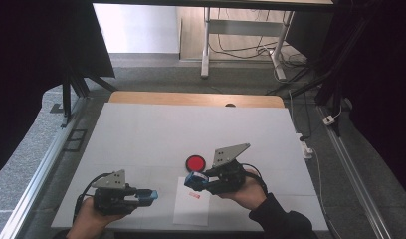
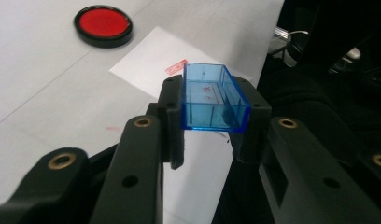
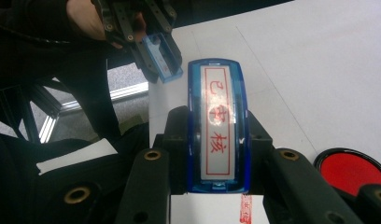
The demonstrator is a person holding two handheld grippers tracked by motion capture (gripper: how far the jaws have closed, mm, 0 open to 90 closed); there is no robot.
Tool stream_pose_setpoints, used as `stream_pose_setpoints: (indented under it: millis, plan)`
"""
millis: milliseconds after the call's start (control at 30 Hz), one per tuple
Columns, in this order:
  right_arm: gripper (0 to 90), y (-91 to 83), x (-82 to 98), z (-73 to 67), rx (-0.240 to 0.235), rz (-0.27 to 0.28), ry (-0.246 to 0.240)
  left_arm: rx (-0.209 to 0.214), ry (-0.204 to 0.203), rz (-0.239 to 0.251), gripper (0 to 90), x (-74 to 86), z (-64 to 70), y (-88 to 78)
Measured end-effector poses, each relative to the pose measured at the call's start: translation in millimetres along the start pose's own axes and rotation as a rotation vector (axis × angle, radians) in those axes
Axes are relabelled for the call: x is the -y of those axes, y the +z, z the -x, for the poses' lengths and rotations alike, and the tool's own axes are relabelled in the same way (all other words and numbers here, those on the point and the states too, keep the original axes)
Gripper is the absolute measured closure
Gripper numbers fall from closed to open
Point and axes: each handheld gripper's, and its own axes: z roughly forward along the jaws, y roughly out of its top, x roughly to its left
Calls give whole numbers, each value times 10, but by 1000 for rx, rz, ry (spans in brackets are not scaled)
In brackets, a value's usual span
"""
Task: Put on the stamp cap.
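Hands enter from the bottom of the high view, wrists cut off by its edge. Left gripper (image 1: 150,197) has its jaws clamped on a clear blue cap (image 2: 212,96), held above the table's near left; its open hollow faces the camera in the left gripper view, with faint red marks inside (too small to read). Right gripper (image 1: 191,182) grips a blue stamp (image 3: 218,126) by its sides, over a paper sheet (image 1: 191,211). A red print (image 2: 176,67) on the sheet is blurred. Beyond lies a red ink pad (image 1: 195,163), cut off in the right gripper view.
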Motion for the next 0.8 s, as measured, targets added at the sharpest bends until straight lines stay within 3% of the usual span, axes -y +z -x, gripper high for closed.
stream_pose_setpoints:
  millis: [333, 633, 800]
  plan:
    - [698, 5, -44, -38, -36, 19, -16, 87, 83, -20, 683, -226, -24, 275]
    - [698, 37, -71, -80, -62, 16, -45, 179, 157, -4, 683, -411, -22, 477]
    - [698, 65, -81, -104, -74, 8, -58, 204, 199, 3, 684, -492, 0, 549]
